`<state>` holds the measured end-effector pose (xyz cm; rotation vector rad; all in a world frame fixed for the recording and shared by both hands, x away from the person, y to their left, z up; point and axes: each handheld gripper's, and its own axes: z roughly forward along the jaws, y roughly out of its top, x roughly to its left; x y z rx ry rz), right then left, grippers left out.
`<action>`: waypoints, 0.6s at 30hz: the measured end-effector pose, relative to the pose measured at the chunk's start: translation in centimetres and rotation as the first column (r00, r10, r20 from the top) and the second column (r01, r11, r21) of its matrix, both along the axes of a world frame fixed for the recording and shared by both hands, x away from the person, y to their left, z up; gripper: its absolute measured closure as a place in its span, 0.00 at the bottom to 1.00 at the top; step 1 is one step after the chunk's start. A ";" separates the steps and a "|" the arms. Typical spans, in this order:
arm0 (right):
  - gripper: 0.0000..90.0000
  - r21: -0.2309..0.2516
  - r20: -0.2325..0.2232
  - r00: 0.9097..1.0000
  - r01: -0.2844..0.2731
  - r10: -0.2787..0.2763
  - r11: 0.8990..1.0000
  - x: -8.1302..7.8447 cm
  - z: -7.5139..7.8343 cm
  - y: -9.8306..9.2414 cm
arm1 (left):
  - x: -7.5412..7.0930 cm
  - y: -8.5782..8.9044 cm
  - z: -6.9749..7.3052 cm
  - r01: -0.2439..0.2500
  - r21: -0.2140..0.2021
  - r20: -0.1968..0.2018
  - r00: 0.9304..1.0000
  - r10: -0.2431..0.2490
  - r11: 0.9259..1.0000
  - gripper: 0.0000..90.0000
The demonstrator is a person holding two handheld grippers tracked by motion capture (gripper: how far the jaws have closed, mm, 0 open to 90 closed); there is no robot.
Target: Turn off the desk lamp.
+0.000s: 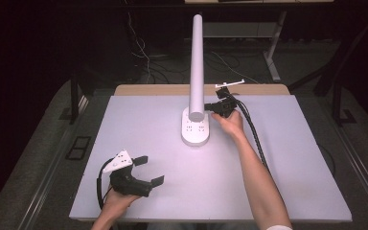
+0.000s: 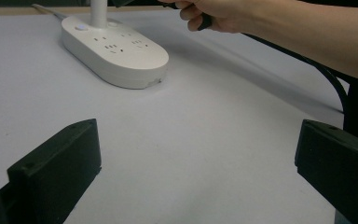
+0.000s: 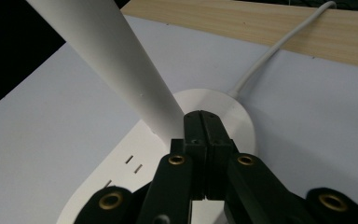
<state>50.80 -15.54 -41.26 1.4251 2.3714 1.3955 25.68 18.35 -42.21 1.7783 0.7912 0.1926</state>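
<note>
A white lamp stands at the middle back of the table, with an oval base [image 1: 195, 130] that carries sockets and a tall round pole [image 1: 197, 67]. My right gripper [image 1: 208, 107] is beside the foot of the pole, at its right. In the right gripper view the right gripper [image 3: 203, 120] is shut with nothing between its jaws, and its tips are over the base [image 3: 235, 114] right by the pole [image 3: 107, 56]. My left gripper [image 1: 151, 170] rests near the front left, open and holding nothing. In the left gripper view the left gripper [image 2: 198, 140] frames bare table, with the base [image 2: 121, 53] farther off.
The lamp's white cable [image 3: 279, 42] runs from the base to the wooden strip [image 1: 163, 89] at the table's back edge. The right gripper's black cable [image 1: 254, 134] trails along the forearm. The white table top [image 1: 287, 182] stretches wide on both sides of the lamp.
</note>
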 end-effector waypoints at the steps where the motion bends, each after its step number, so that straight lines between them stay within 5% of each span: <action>1: 1.00 0.002 -0.002 1.000 0.001 -0.001 1.000 0.1 -0.2 0.0 | 0.0 0.0 0.0 0.000 -0.001 -0.001 1.000 0.000 1.000 0.00; 18: 1.00 -0.007 -0.048 0.998 0.037 -0.037 0.999 0.3 -2.0 0.7 | 0.1 0.0 -0.1 0.004 0.005 0.000 1.000 -0.004 1.000 0.00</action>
